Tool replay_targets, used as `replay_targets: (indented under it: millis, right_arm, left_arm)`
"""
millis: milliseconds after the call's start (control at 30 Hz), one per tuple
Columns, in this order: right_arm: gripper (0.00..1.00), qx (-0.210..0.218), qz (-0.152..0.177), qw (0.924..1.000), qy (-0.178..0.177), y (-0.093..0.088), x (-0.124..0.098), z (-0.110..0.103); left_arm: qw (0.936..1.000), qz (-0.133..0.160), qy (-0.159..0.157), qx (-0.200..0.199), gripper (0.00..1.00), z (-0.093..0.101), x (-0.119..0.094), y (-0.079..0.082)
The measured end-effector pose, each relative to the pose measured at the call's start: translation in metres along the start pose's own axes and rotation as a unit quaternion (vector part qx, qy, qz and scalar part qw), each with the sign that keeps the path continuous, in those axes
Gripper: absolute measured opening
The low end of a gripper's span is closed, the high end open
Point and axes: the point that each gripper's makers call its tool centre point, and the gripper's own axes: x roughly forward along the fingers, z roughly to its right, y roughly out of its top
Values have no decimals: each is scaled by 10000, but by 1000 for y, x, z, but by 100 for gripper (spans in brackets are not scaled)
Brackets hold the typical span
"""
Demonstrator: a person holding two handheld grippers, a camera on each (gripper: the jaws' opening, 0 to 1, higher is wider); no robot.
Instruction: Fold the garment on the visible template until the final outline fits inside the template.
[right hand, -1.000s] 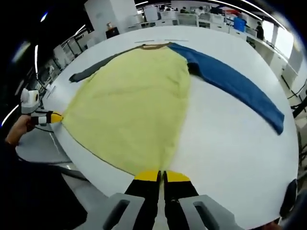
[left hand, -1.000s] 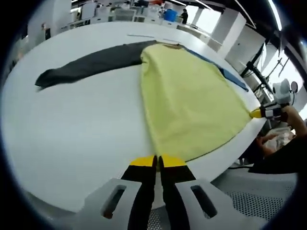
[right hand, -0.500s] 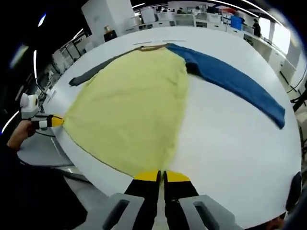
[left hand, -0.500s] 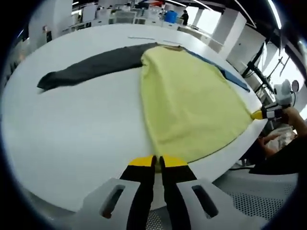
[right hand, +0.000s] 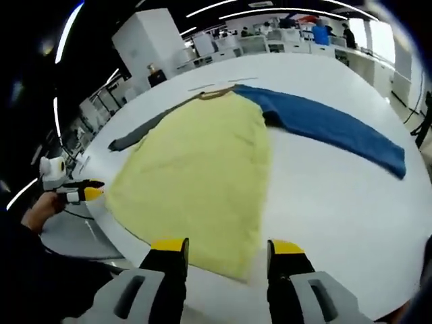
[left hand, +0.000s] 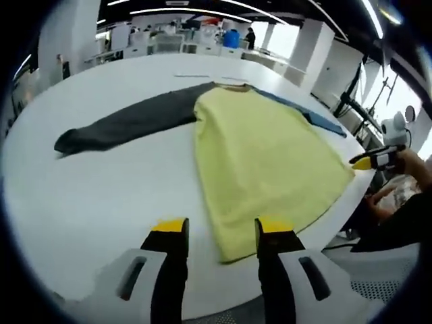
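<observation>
Both jaws are spread wide and empty on the left hand-held gripper (left hand: 219, 229) and right hand-held gripper (right hand: 226, 250), near the garment (left hand: 263, 152) lying flat on the surface (left hand: 101, 196); sleeves should be folded inward first

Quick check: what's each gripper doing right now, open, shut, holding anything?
Left gripper: open, holding nothing, at the garment's hem corner.
Right gripper: open, holding nothing, at the other hem corner.

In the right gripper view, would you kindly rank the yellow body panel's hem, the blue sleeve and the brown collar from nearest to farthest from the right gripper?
1. Yellow hem, just ahead of the right gripper, between its open jaws.
2. Blue sleeve, farther out to the right.
3. Brown collar, at the garment's far end.
</observation>
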Motion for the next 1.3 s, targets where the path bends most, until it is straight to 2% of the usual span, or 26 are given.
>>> replay_targets:
  millis: [233,367,500,600,867,967,1100,1200,1300]
  right_arm:
    - [68,-37,219,9996,148,22,-3,-6]
    - [71,-198,307,9993,97,34,-6,1]
    - [74,-208,422,9989,-15,48,-9,18]
    - [78,-166,577,9981,-113,61,-12,35]
    - [87,-125,746,9960,-485,78,-14,74]
    - [88,17,847,9947,-591,84,-15,91]
    - [87,136,999,9924,-707,91,-16,111]
    - [84,202,1062,9891,-995,94,-18,137]
    - [83,300,1087,9869,-1152,96,-20,154]
  left_arm:
    - [9995,273,-141,75,54,1,-5,15]
    - [9987,427,-249,147,63,4,-6,22]
    - [9979,558,-319,105,72,4,-6,27]
    - [9969,663,-337,260,77,6,-8,33]
    - [9922,974,-587,507,89,18,-11,50]
    - [9883,1205,-674,647,92,23,-13,59]
    - [9861,1325,-729,692,96,26,-14,65]
    - [9846,1327,-755,848,99,27,-14,67]
    - [9828,1378,-816,919,99,31,-14,69]
